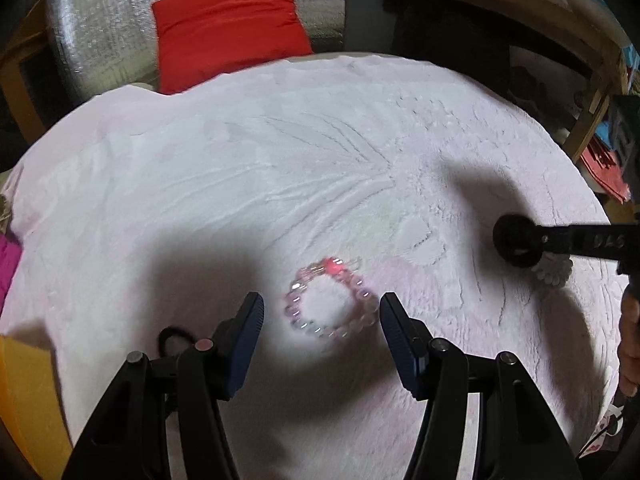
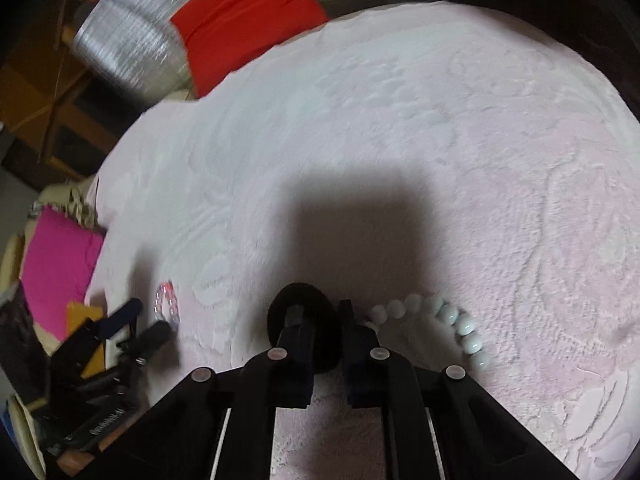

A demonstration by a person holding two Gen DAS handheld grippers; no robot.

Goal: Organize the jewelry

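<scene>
Pink bead bracelet: left wrist view; closed loop of clear and pink glassy beads, one bright pink bead at far side; flat on the blanket, between and just beyond the left tongs' tips, touching neither.
Left gripper: black arms, blue ribbed pads; spread wide apart, holding nothing.
Blanket: pale pink-white plush, embossed with leaf and flower lines; heavy tong shadows across it.
Black hair tie: thin dark loop beside the left finger, partly hidden behind it.
Right gripper, seen from the left: enters from the right edge, clamped on a black ring.
White bead bracelet: mostly hidden under that ring and arm.
Surroundings: red cushion beyond the blanket's far edge against silvery quilted material; wicker basket at top; orange sheet at lower left.

Right gripper: right wrist view; fingers drawn close, pinching the black ring, a thick matte round hoop standing upright between them.
White bead bracelet: arc of smooth, round milky beads on the blanket, just right of the right finger, near end hidden behind it.
Left gripper: far left, tips apart, blurred.
Pink bead bracelet: small, blurred, at those tips.
Surroundings: red cushion upper left; magenta cloth and orange sheet off the blanket's left edge.
</scene>
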